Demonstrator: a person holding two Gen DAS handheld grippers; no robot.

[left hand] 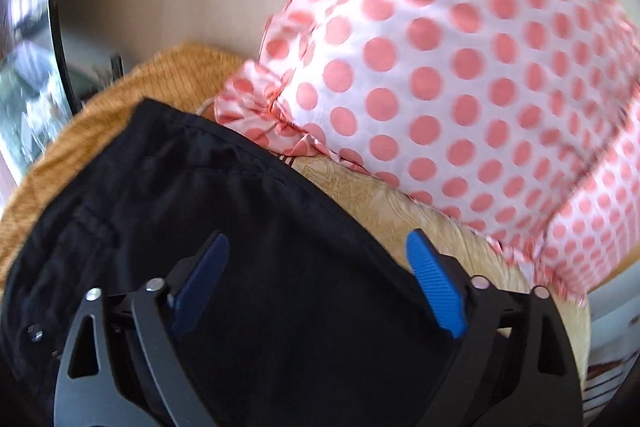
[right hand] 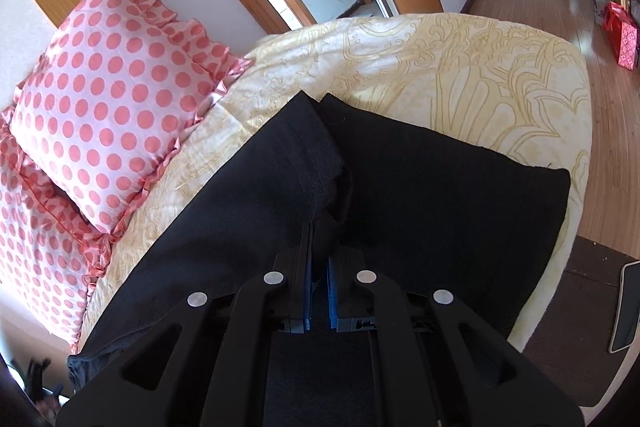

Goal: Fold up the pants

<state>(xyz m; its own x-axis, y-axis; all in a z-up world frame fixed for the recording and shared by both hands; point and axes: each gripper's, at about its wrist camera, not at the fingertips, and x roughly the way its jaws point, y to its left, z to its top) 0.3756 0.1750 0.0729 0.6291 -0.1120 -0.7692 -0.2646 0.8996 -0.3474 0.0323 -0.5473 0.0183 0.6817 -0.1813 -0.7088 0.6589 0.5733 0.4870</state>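
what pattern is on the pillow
Pink polka dots on white, with a pink ruffled edge; the pillow shows best in the right wrist view.

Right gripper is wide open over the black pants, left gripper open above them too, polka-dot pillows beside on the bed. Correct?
Not quite. The right gripper is shut on the black pants, pinching a bunched fold, as the right wrist view shows. The rest holds: the left gripper is open above the pants, with the polka-dot pillows beside them on the bed.
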